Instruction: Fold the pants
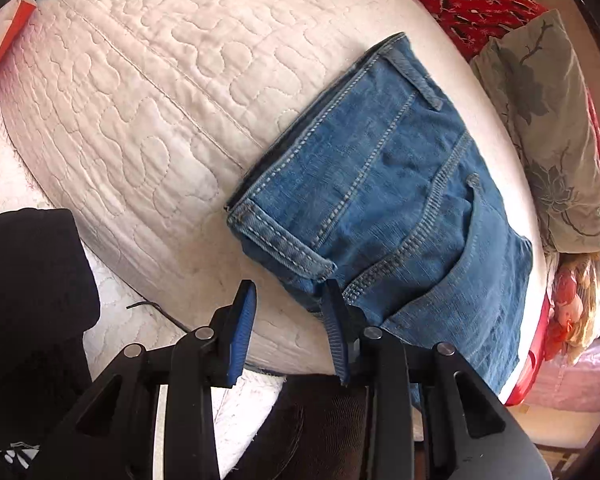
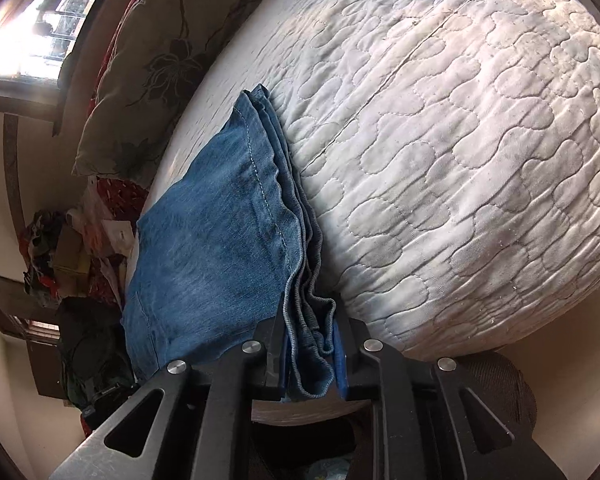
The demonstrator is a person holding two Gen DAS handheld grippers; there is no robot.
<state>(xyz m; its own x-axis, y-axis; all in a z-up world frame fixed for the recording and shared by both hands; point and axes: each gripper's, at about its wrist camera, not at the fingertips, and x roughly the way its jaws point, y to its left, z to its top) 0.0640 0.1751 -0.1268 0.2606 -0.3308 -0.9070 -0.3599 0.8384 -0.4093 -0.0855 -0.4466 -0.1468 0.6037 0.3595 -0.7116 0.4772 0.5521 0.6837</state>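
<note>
Blue denim pants (image 1: 400,208) lie folded into a thick stack on the white quilted bed (image 1: 140,100), waistband corner and back pocket up. My left gripper (image 1: 290,300) is open and empty; its right finger touches the near waistband corner, and the left finger is over bare quilt. In the right wrist view the pants (image 2: 212,248) show several stacked hem layers at the near edge. My right gripper (image 2: 310,344) is shut on those layered edges, with cloth bunched between the blue pads (image 2: 339,352).
A grey floral pillow (image 1: 548,128) and a red patterned cloth (image 1: 480,0) lie past the pants; the pillow also shows in the right wrist view (image 2: 148,64). Clutter (image 2: 60,256) lies beside the bed under a window. A dark garment (image 1: 32,300) is at near left.
</note>
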